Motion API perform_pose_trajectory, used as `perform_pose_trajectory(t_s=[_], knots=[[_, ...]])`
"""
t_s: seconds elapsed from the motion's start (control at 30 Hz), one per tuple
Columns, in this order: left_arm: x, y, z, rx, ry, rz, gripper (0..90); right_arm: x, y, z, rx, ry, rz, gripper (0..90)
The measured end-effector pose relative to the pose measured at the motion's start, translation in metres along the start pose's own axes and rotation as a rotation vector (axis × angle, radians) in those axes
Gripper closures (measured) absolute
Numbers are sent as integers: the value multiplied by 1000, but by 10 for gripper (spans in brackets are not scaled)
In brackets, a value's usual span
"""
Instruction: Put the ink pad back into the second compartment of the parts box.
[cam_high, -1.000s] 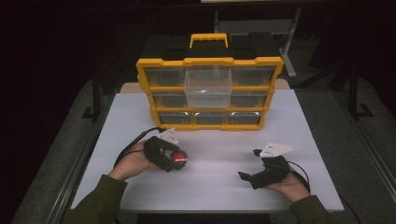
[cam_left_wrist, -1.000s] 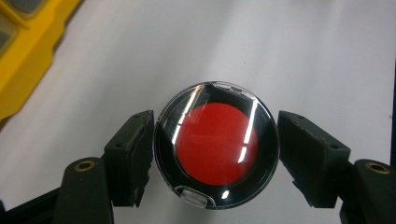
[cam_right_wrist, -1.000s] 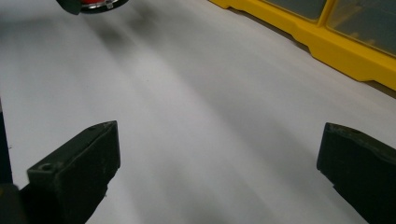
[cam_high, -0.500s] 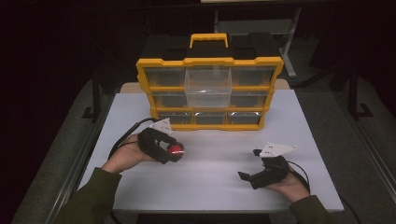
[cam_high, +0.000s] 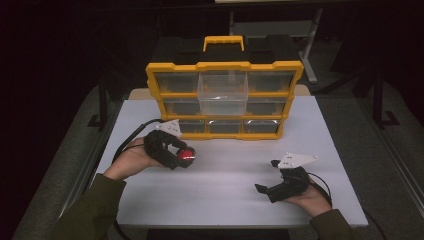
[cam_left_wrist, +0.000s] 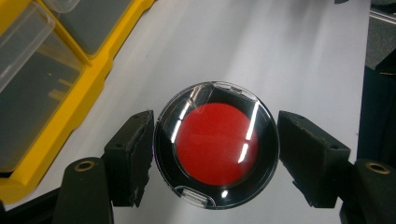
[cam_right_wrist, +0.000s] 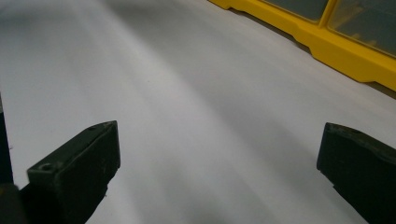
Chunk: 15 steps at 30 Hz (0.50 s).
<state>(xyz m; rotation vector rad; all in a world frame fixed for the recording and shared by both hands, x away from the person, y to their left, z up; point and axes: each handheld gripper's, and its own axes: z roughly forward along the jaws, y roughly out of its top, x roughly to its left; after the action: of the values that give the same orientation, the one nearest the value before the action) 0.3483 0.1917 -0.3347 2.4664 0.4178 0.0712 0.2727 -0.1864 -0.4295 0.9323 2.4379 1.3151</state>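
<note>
Red-centred round case (cam_left_wrist: 215, 144) sits pinched between the left gripper (cam_left_wrist: 215, 149) fingers (above the white bench (cam_high: 225, 200)). Right gripper (cam_right_wrist: 219, 172) fingers stand spread, holding nothing.

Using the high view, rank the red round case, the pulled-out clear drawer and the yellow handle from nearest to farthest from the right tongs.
From the right tongs:
1. Red round case, to the left, held in the left tongs.
2. Pulled-out clear drawer, middle of the organizer's front.
3. Yellow handle, on the organizer's top, at the back.
</note>
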Motion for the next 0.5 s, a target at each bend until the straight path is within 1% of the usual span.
perform_pose_trajectory(t_s=[0.27, 0.3, 0.37, 0.4, 0.5], knots=[[2, 6, -9, -4, -2, 6, 294, 0, 0, 0, -1, 0, 2, 0], [3, 9, -12, 1, -2, 7, 294, 0, 0, 0, 0, -1, 2, 0], [3, 10, -13, -1, -1, 7, 294, 0, 0, 0, -1, -1, 3, 0], [4, 13, -18, -6, -2, 8, 294, 0, 0, 0, -2, -1, 1, 0], [6, 15, -21, -5, -7, 13, 293, 0, 0, 0, -2, -1, 2, 0]])
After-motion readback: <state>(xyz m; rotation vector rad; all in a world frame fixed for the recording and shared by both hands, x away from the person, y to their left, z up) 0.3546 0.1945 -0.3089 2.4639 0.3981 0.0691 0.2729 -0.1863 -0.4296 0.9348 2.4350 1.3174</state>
